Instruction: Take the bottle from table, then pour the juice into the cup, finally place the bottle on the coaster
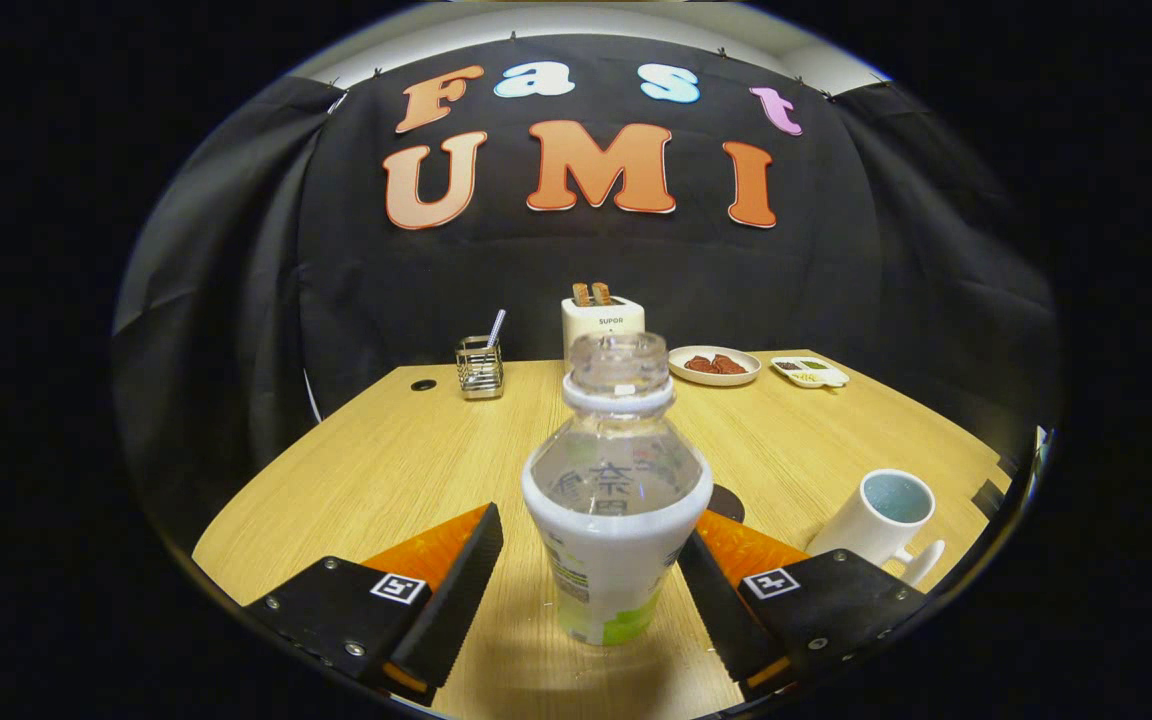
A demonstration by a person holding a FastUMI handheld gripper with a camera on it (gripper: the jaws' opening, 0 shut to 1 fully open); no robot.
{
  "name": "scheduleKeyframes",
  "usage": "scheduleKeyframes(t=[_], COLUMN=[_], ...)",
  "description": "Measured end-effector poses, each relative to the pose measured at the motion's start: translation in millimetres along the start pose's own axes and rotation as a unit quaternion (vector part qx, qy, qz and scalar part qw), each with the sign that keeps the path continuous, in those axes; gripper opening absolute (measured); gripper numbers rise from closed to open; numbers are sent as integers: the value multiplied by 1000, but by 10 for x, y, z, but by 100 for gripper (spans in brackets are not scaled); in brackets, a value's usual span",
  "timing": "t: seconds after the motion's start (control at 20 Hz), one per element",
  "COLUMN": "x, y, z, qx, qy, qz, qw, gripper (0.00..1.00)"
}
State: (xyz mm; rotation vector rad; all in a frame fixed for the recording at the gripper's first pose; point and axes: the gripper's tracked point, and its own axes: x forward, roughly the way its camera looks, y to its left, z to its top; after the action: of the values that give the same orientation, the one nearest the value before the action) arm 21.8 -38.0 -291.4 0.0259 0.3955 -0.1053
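Two fingers of the tool (591, 575) stand spread wide at the bottom centre of the frame, one on each side of the bottle (616, 500), and neither looks to press on it: a gap shows on the left, and the right finger is close to the label but I cannot say it touches. So the tool is open, set to straddle the bottle low on its body, most likely so that closing will catch the wide labelled part rather than the narrow neck.

Standing upright on the counter (406, 470) between the fingers, the bottle has no cap on its mouth, and its clear upper part rises above the white label. That open mouth is a reason to keep it upright until it is over the cup.

Just behind the bottle, to its right, a dark round edge peeks out, probably the coaster (726, 502), though most of it is hidden. The cup (881, 515) sits at the lower right of the frame, beyond the right finger, its mouth up and ready to receive.

Farther back, near the centre, a toaster (602, 322) stands by the wall; a wire holder (480, 367) is to its left, a plate (714, 366) and a small tray (809, 372) to its right, all well apart from the work.

By my judgement the first step, taking the bottle, is not yet done.
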Motion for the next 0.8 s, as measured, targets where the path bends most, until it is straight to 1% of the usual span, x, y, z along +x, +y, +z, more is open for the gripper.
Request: scheduleKeyframes(t=[0.1,0.2,0.25,0.3,0.4,0.45,0.6,0.75,0.8], x=[32,42,66,54,43,30,-42,-104,-128], y=[-78,-133,-140,-133,-124,-175,-175,-94,-108], z=[-63,-140,-114,-127,-116,-135,3,171,260], qx=[-6,-8,2,10,12,16,40,85,111], qy=[4,17,13,12,17,24,16,3,-5], qz=[-14,-26,-23,-22,-16,-24,-23,11,19], qw=[1000,999,1000,1000,1000,999,999,996,994], gripper=[97,81,67,66,59,55,53,53,53])
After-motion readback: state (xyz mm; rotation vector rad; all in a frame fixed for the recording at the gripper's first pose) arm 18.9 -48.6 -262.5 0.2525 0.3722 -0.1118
